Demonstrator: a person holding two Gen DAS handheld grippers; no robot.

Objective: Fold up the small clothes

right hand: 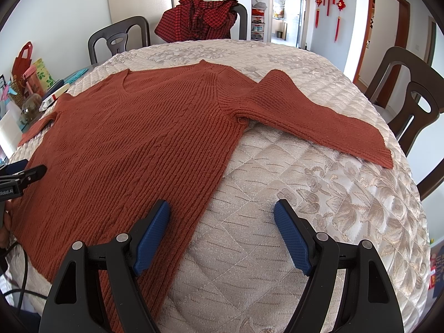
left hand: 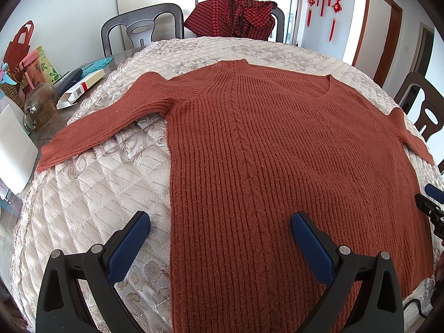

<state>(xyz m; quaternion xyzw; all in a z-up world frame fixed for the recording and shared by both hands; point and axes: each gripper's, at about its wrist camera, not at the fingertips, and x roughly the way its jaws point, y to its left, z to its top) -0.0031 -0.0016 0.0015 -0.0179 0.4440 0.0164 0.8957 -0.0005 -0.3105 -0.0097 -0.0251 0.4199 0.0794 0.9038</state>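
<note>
Folding has not begun: the rust sweater point(left hand: 263, 152) lies flat and face up on the quilted table cover point(left hand: 91, 199), both sleeves spread outward, no crease made. Your left gripper point(left hand: 220, 234) hangs over the sweater's left side edge, jaws spread wide, gripping nothing. Your right gripper point(right hand: 222, 222) straddles the opposite side edge, equally wide and empty. All folds remain. Containers: a glass jar point(left hand: 38, 105) sits at far left, contents unclear; an opened white box point(left hand: 80, 90) lies beside it.
</note>
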